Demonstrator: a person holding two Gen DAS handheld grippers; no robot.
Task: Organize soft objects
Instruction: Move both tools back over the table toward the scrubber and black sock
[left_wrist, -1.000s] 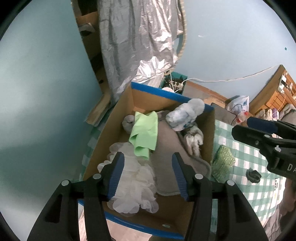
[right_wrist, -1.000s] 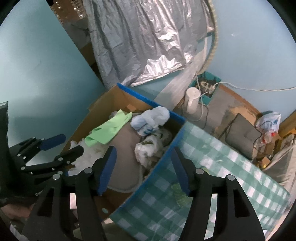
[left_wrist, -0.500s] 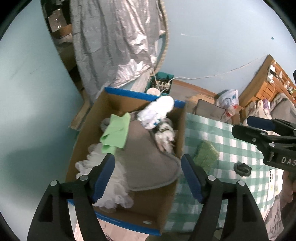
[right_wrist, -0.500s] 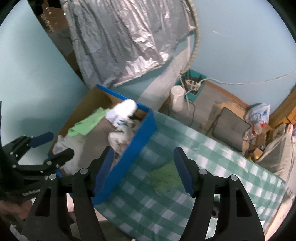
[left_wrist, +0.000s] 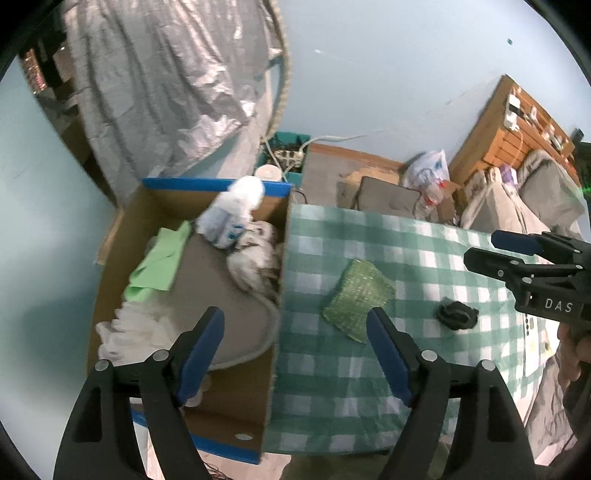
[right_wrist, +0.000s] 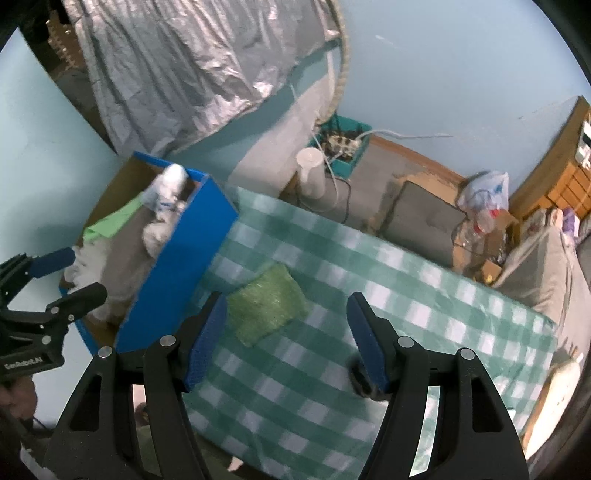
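A cardboard box with blue edges (left_wrist: 218, 183) (right_wrist: 177, 269) stands at the left end of a green checked table (left_wrist: 369, 387) (right_wrist: 332, 387). It holds a light green cloth (left_wrist: 159, 262), a grey mat (left_wrist: 225, 295), white frilly fabric (left_wrist: 129, 332) and white bundles (left_wrist: 236, 210). A green scrub pad (left_wrist: 356, 295) (right_wrist: 266, 302) lies on the table beside the box. A small black soft item (left_wrist: 457, 314) lies further right. My left gripper (left_wrist: 295, 354) is open above the box's right wall. My right gripper (right_wrist: 284, 343) is open above the table by the pad.
A silver foil sheet (left_wrist: 166, 92) hangs behind the box. On the floor beyond the table are a teal crate with a power strip (right_wrist: 341, 142), a white cylinder (right_wrist: 312, 173), a dark seat (right_wrist: 421, 218) and a plastic bag (right_wrist: 484, 192). A wooden shelf (left_wrist: 517, 129) stands at right.
Both grippers have moved right, from over the box toward the table. Both have opened wider. The scrub pad and black item now show between and beside the fingers.
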